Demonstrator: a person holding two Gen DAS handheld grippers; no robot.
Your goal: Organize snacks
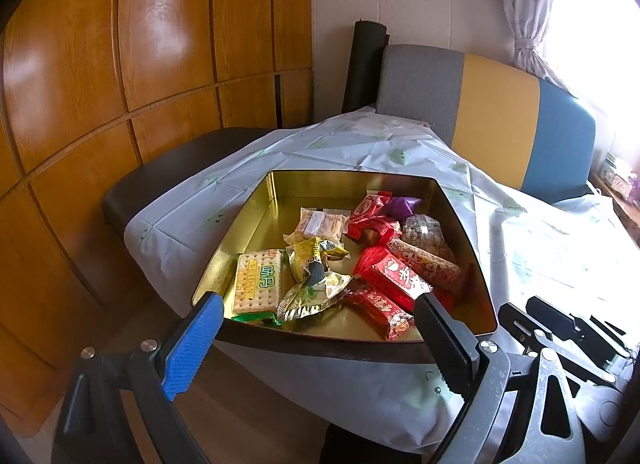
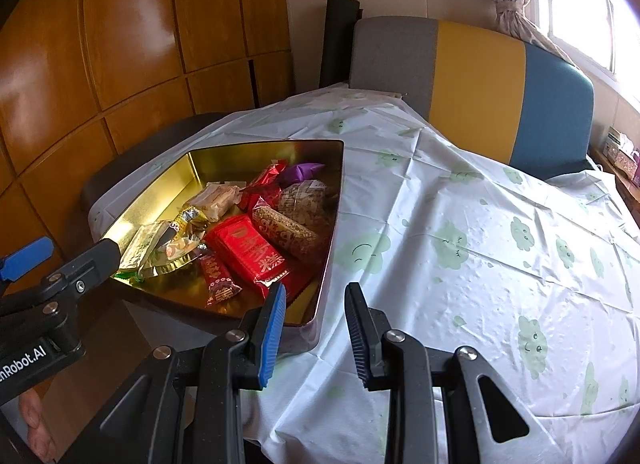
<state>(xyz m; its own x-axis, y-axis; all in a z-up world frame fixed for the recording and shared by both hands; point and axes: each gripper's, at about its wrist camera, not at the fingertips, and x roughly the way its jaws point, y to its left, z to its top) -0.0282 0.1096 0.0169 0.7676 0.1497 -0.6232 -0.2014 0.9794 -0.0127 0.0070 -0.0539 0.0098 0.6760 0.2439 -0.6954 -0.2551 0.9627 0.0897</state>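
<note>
The left gripper [image 1: 316, 328], nearest the lens in its own view, is hanging with its blue and black fingers spread wide over the near rim of the gold-lined rectangular metal tin [image 1: 256, 224], pinching nothing. The right gripper [image 2: 316, 324] is sitting with its fingers parted too, straddling the tin's near right corner, and is likewise empty.

The wrapped snacks are all lying inside that tin, crowded toward its right half: a pale cracker pack with green lettering [image 1: 258, 282] is resting against the near left side, a crinkled yellow and silver foil packet [image 1: 316, 284] is lying beside it, and the red foil-wrapped cakes [image 1: 396, 278] are overlapping one another further right. A purple twisted candy [image 1: 402, 206] is sitting at the back. No snack is showing on the white tablecloth with green cloud faces [image 2: 460, 244] that is covering the table, so the pictures are fitting either a finished gathering or a sorting inside the tin that is under way; they are not settling which.

If a grasp is coming, the slippery foil is likely calling for closing across a pack's narrow width rather than on a loose crimped end, and for approaching from above so the fingers are not catching the thin tin wall. The overlapping red packs are probably dragging neighbours along if lifted at a slant.
</note>
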